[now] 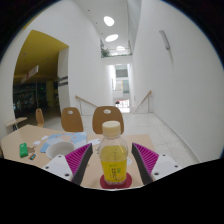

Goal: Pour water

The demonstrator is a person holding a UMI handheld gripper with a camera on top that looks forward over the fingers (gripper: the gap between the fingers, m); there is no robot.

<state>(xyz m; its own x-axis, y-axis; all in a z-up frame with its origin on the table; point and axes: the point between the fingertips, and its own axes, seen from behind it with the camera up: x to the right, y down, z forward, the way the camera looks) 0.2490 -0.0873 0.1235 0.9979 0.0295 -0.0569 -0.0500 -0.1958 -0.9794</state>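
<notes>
Bottle [111, 157] of yellow liquid, clear plastic with a white cap and a yellow label, stands upright between the two fingers of the hand-held gripper [111, 172]. The magenta pads [83, 158] flank it on both sides and appear to press against its body, so the hand-held gripper looks closed on it, though the contact itself is hard to make out. The liquid fills it up to the shoulder. A round pink-red thing [113, 179] shows at its foot; what it is cannot be told.

The pale wooden desk [150, 130] runs ahead beyond the fingers. To the left of the fingers, on the desk, lie a few small things: a white cup-like object [24, 151], some blue and green bits [38, 146] and a light bowl shape [60, 147]; their contents cannot be seen. Just beyond the bottle, at the desk's far edge, stand two wooden chairs [107, 117]. To the right of the fingers the desk surface is bare up to its edge. Further off, white walls [170, 60] line a bright corridor.
</notes>
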